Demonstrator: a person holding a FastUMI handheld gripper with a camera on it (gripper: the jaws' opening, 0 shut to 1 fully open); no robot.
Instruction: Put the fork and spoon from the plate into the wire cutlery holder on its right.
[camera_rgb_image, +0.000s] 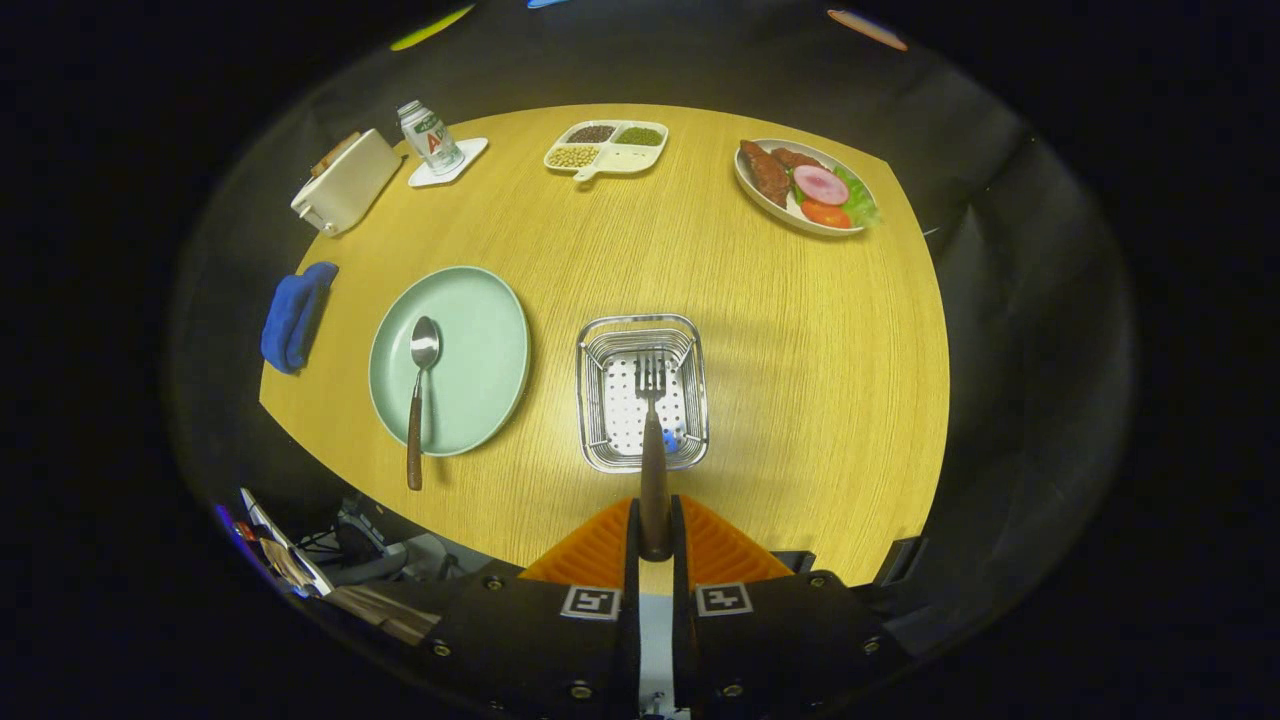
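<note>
Both fingers (655, 545) clamp fork (652, 420), tines over holder (641, 392) ahead.

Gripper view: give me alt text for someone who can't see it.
The gripper is shut on a fork, its tines over the wire cutlery holder on a wooden table. To the holder's left, the spoon lies on a green plate.

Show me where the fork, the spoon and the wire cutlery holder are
fork (651, 378): gripper view, on its tines.
spoon (425, 343): gripper view, on its bowl.
wire cutlery holder (590, 400): gripper view, on its left wall.
</note>
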